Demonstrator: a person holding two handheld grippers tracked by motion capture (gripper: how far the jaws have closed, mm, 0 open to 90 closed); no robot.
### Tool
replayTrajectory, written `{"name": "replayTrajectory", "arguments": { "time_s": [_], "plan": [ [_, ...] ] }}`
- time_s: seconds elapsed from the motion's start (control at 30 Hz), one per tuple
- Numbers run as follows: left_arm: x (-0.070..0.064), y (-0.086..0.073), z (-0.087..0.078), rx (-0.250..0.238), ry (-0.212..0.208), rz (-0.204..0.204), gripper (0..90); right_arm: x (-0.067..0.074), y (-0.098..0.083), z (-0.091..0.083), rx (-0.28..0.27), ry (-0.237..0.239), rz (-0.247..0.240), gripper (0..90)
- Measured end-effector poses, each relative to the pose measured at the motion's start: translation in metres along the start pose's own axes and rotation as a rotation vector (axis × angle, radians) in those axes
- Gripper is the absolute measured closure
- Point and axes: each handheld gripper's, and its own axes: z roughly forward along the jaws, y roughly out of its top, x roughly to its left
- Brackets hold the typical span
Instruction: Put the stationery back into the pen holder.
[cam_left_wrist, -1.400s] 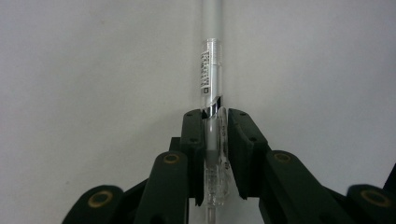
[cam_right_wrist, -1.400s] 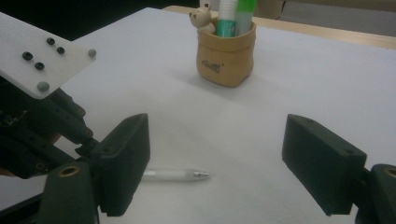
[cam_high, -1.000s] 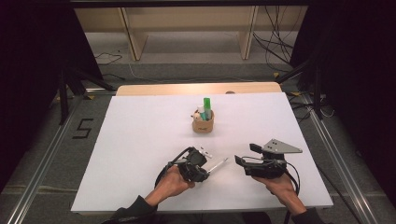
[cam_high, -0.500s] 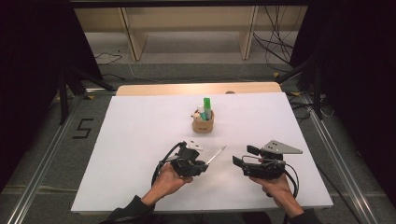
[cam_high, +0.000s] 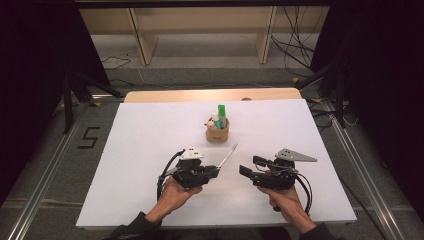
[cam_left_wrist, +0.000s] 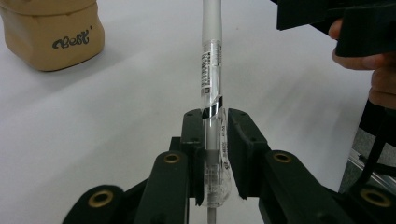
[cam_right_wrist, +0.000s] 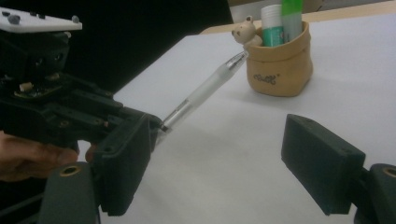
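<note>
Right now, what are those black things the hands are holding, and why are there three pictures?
A person sits at a white table and holds a black squeezing tool in each hand. Call them tongs.

One picture looks down from above the table. The other two come from small cameras riding on each pair of tongs, looking along its two black jaws.

The left tongs are squeezed shut on a clear pen, which sticks out toward a little tan pouch. The pouch holds a green stick, a white tube and a tiny bear. The right tongs are open and hold nothing; between their jaws you look across at the pen and the pouch.
</note>
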Motion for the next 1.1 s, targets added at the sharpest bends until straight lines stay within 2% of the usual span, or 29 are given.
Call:
{"name": "replayTrajectory", "arguments": {
  "time_s": [0.1,0.2,0.5,1.1],
  "plan": [
    [-0.001,-0.001,-0.002,-0.024,-0.007,0.000,76.6,0.000,0.002,0.007,-0.001,0.031,0.037,26.8],
    [-0.003,-0.001,-0.003,-0.050,-0.011,0.007,76.6,0.002,0.004,0.013,-0.007,0.051,0.048,28.4],
    [-0.007,-0.003,-0.004,-0.083,-0.022,0.019,76.6,0.008,0.010,0.027,-0.020,0.093,0.088,35.7],
    [-0.012,-0.002,-0.006,-0.101,-0.043,0.037,76.6,0.004,0.010,0.039,-0.037,0.138,0.181,54.0]
  ]
}}
